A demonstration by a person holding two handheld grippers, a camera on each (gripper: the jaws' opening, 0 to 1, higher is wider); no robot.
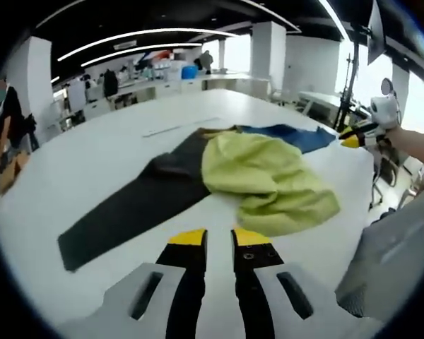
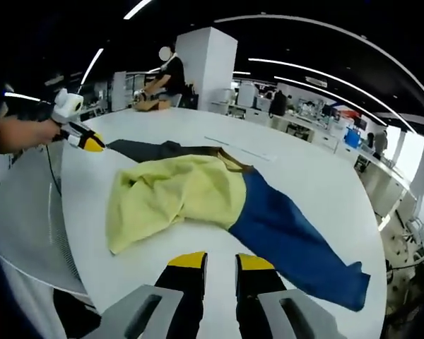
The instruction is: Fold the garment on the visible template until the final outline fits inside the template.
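a: left gripper view, near first: left gripper (image 1: 219, 239) jaws nearly together w/ a thin gap, nothing btwn them, hovering over bare white table (image 1: 92, 162). past it the yellow-green garment (image 1: 265, 180) is bunched up, lying on a dark garment (image 1: 138, 205), blue garment (image 1: 297, 135) sticking out behind.

b: right gripper view: right gripper (image 2: 220, 260) same, tips close, empty, just short of the pile. yellow-green garment (image 2: 173, 198) crumpled on the blue garment (image 2: 290, 240), dark garment (image 2: 148, 150) beyond. white table (image 2: 318, 176) under all.

a: template?

b: can't make one out for sure. thin pale strip (image 2: 240, 150) on the far table, can't tell what it is.

a: step?

b: prob approach, folding not begun. next i'd guess: grab two edges of the top piece, spread flat before any fold. far back: desks, people, pillar (image 2: 206, 67).
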